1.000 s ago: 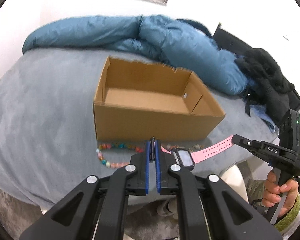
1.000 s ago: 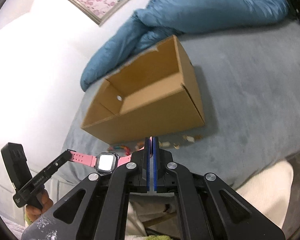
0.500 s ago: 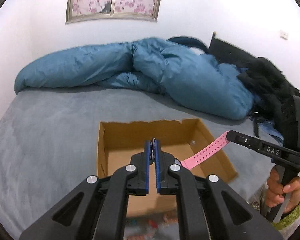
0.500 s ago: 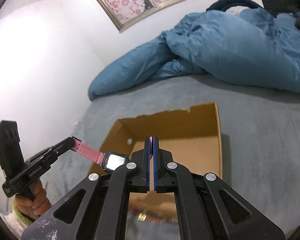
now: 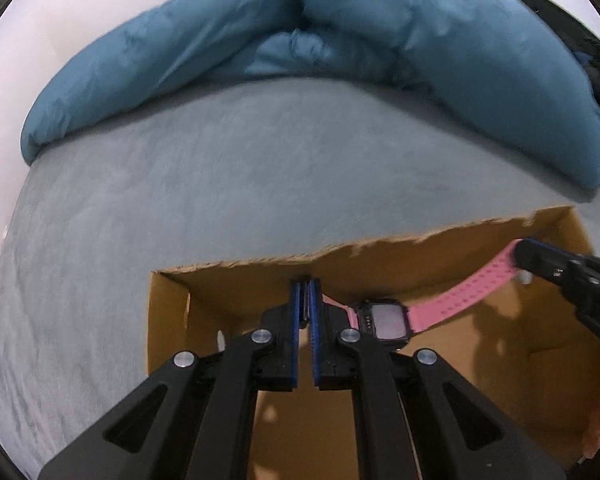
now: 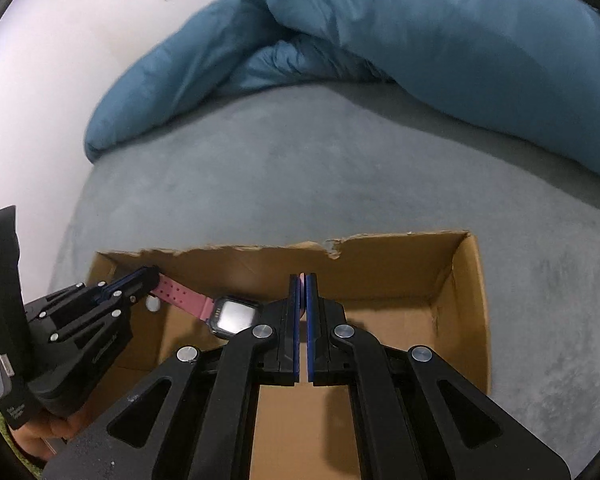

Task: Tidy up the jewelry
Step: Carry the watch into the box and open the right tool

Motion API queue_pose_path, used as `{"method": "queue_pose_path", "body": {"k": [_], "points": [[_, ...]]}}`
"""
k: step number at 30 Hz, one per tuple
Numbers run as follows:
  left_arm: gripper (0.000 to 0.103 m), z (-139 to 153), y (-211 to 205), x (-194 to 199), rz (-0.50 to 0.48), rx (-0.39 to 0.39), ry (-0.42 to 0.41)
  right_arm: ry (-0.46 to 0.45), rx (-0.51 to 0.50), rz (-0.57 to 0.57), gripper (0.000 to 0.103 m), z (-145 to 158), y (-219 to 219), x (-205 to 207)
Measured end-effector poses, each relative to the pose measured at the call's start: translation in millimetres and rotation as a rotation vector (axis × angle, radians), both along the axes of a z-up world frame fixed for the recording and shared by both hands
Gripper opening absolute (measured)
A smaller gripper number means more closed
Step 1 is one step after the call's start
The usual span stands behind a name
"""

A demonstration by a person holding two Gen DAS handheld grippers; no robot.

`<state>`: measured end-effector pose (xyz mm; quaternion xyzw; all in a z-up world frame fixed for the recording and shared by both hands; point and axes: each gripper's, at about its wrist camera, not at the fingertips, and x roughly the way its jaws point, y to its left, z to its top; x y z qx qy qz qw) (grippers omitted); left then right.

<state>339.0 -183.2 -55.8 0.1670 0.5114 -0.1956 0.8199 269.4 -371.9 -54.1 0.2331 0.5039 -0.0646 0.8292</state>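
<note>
Now inside the cardboard box (image 5: 452,248), below its torn rim: pink watch (image 5: 388,320), strap-ends pinched in both grippers (image 5: 307,280) (image 6: 302,278)

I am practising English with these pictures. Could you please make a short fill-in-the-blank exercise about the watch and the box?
1. The watch has a ____ strap.
2. Each gripper, left and right, holds one ____ of the strap.
3. The watch hangs above the open cardboard ____, which sits on the grey bed.
4. A ____ duvet lies behind it.

Missing words: pink; end; box; blue
</note>
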Motion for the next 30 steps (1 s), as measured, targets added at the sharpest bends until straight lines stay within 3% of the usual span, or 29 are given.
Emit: {"method": "queue_pose_path", "body": {"k": [7,8,12,15,22,30], "points": [[0.005,-1.3,17.9,6.8,0.07,0.001,0.005,0.041,-0.015,-0.019,0.009,-10.2,-8.1,8.1],[0.01,2.7,19.4,5.2,0.07,-0.005,-0.002,0.037,-0.018,-0.027,0.015,-9.3,-10.3,5.2],[0.022,19.4,23.9,-7.1,0.06,-0.016,-0.051,0.008,-0.045,-0.038,0.02,-1.4,-11.5,-1.0],[0.028,33.2,27.5,-15.0,0.05,-0.041,-0.085,-0.026,-0.077,-0.037,0.034,9.5,-7.8,-9.0],[0.03,70.2,44.6,-45.0,0.017,-0.11,-0.147,-0.088,-0.083,-0.024,0.036,31.2,-1.9,-32.5],[0.036,124.6,84.8,-101.4,0.005,-0.252,-0.237,-0.222,-0.053,0.017,0.04,73.9,-9.4,-79.6]]}}
